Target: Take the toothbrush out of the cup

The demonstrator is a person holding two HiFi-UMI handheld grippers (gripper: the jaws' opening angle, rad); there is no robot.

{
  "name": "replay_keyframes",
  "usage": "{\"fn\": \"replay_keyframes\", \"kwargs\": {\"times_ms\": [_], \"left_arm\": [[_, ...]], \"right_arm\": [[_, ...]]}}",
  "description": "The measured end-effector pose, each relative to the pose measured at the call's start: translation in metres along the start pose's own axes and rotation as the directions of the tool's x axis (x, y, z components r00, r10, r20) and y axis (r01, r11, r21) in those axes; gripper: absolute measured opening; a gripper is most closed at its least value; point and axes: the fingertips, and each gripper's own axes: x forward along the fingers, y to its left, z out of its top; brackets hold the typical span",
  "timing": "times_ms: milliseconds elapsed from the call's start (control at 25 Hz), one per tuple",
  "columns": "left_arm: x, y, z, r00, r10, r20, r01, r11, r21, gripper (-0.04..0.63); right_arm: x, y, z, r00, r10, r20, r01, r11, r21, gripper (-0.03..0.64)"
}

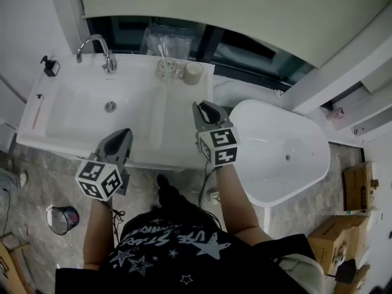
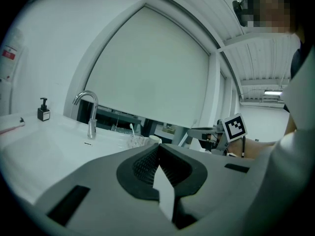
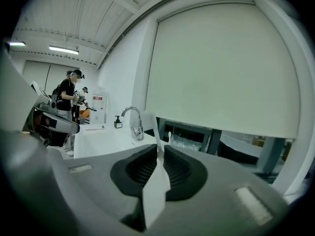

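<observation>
Left gripper point(image 1: 124, 135): held over the front edge of the white tabletop point(image 1: 184, 127). Its jaws are pressed together at the tips with nothing between them.
Right gripper point(image 1: 199, 106): a little further in, over the tabletop's right end. Its jaws stand a thin slit apart and pinch nothing.
Basin point(image 1: 92, 112): sunk in the tabletop, with the faucet point(image 1: 101, 51) behind it.
Cup point(image 1: 165, 70): clear, at the back of the tabletop and right of the faucet, well apart from both grippers. A pale pot point(image 1: 193, 72) stands just beside it.
Toothbrush point(image 1: 162, 52): white, upright in the cup, head above the rim.

Handling, as judged: the toothbrush is light, slim and stiff, with a smooth handle that may be wet and slippery. The best hold is across the bare handle, above the cup's rim and below the bristles, followed by a straight lift. The cup looks light enough to tip or ride up with the toothbrush, so the idle gripper may need to steady it.

Views:
- Head view alone gives the layout, with the bathtub point(image 1: 282, 155) to the right and the soap bottle point(image 1: 50, 66) at far left.
- Left gripper view shows the toothbrush head side-on, clear of the rim, and the right gripper's marker cube.
- Right gripper view places the toothbrush just right of its jaw line. It also shows people standing far off to the left, whom no other view catches.
</observation>
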Motion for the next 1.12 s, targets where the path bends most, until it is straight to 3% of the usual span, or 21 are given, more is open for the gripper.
{"fn": "replay_keyframes", "kwargs": {"times_ms": [360,680,1120], "left_arm": [[-0.052,-0.031,-0.037,1.0,-0.023,-0.009,0.023,0.999,-0.033,0.008],[-0.063,-0.046,-0.046,1.0,-0.028,-0.004,0.028,0.999,-0.026,0.008],[-0.066,-0.088,-0.051,0.998,0.062,0.01,-0.061,0.997,-0.035,0.008]], "right_arm": [[-0.067,0.037,-0.032,0.998,-0.015,-0.056,0.015,1.0,0.01,0.041],[-0.092,0.035,-0.044,0.997,-0.029,-0.067,0.03,0.999,0.02,0.041],[-0.112,0.026,-0.045,0.997,0.078,-0.027,-0.077,0.997,0.026,0.041]]}}
